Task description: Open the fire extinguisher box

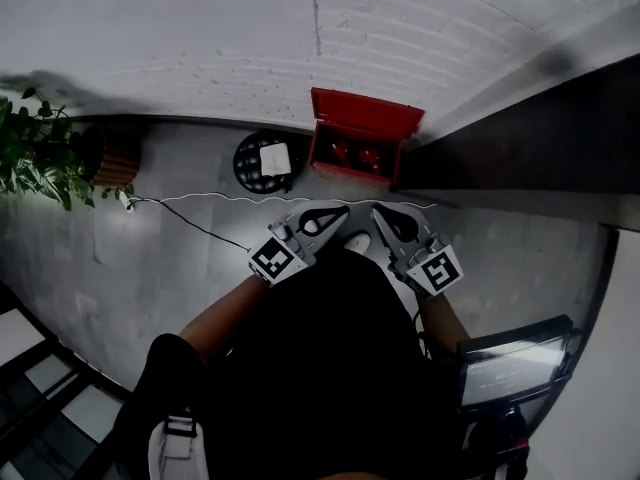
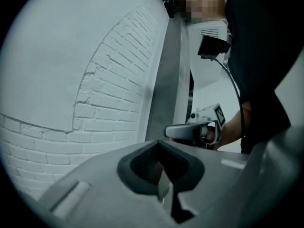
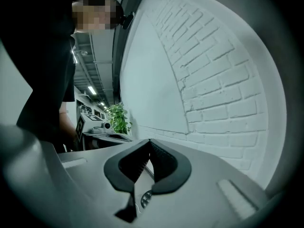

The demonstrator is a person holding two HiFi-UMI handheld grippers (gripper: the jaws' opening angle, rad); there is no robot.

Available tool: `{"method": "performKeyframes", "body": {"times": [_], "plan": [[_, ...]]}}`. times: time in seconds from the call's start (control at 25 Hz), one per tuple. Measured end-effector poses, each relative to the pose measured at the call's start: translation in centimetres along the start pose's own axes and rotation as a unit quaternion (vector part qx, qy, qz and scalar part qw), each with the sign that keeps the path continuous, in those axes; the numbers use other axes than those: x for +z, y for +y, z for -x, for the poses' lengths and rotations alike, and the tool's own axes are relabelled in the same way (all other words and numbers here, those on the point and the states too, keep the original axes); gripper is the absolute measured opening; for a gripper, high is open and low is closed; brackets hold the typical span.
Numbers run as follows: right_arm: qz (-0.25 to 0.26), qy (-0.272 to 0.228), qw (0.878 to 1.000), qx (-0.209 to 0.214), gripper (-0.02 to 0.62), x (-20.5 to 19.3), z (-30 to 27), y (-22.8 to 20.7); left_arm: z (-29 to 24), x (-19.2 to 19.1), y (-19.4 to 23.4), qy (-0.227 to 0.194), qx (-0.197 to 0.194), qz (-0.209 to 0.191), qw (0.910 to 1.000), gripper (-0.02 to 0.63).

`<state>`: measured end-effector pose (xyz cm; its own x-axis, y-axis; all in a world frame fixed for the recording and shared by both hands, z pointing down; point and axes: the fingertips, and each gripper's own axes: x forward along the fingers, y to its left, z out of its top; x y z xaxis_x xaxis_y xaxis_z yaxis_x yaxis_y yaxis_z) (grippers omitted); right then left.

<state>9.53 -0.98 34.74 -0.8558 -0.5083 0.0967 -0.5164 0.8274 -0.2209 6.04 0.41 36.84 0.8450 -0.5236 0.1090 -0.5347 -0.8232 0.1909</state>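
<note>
Presently, in the head view, you hold the left tool (image 1: 338,212) and the right tool (image 1: 383,215) side by side close to your chest, tips angled toward each other and near together. The box (image 1: 360,140) sits on the floor (image 1: 200,268) against the brick wall (image 1: 200,48), ahead of both tools and well apart from them. Its red lid stands raised against the wall and red cylinders show inside, so judge the opening step as done. Tools drawn in and clear of the box fit a finished task. A round black item (image 1: 262,160) stands just left of the box.

In the left gripper view, the left tool's jaws are closed tip to tip with nothing between them. The tool faces the wall along a roughly level line, not down at the floor, which is why the box does not appear here. The right tool shows beyond it, held in your hand (image 2: 216,133).

In the right gripper view, the right tool's jaws are likewise pressed together and empty. It too faces the wall. A plant (image 3: 118,118) and the left tool appear at the far left. Judge the box to lie below this view, out of frame.
</note>
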Motion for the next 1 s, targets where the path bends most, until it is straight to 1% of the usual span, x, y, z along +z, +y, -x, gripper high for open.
{"method": "performKeyframes", "body": {"times": [0.12,0.32,0.4,0.48,0.6,0.68,0.84,1.0], "plan": [[0.011,-0.012,1.0,-0.005,0.008,1.7,0.5,0.9,0.2,2.3,-0.7,-0.006,-0.009,-0.008,0.9999,0.002],[0.024,-0.023,0.999,-0.014,0.008,3.4,1.7,1.5,0.1,3.9,-2.3,-0.006,-0.024,-0.025,0.9994,0.002],[0.029,-0.025,0.999,-0.016,0.008,3.8,2.0,1.5,-0.2,4.3,-2.8,-0.005,-0.033,-0.037,0.9988,0.002],[0.028,-0.029,0.999,-0.019,0.008,4.0,2.4,1.5,-0.4,4.6,-3.4,-0.007,-0.038,-0.044,0.9983,0.002],[0.027,-0.032,0.999,-0.023,0.008,4.4,2.9,1.6,-0.5,5.3,-4.1,-0.018,-0.042,-0.043,0.998,0.002],[0.03,-0.031,0.999,-0.025,0.008,4.5,3.1,1.7,-0.5,5.7,-4.3,-0.016,-0.045,-0.041,0.998,0.002],[0.038,-0.025,0.999,-0.023,0.008,4.3,3.3,1.8,-0.6,5.5,-3.9,-0.022,-0.04,-0.049,0.9977,0.002],[0.037,-0.018,0.999,-0.024,0.008,3.9,3.2,1.7,-0.8,5.6,-3.6,-0.022,-0.038,-0.046,0.998,0.002]]}}
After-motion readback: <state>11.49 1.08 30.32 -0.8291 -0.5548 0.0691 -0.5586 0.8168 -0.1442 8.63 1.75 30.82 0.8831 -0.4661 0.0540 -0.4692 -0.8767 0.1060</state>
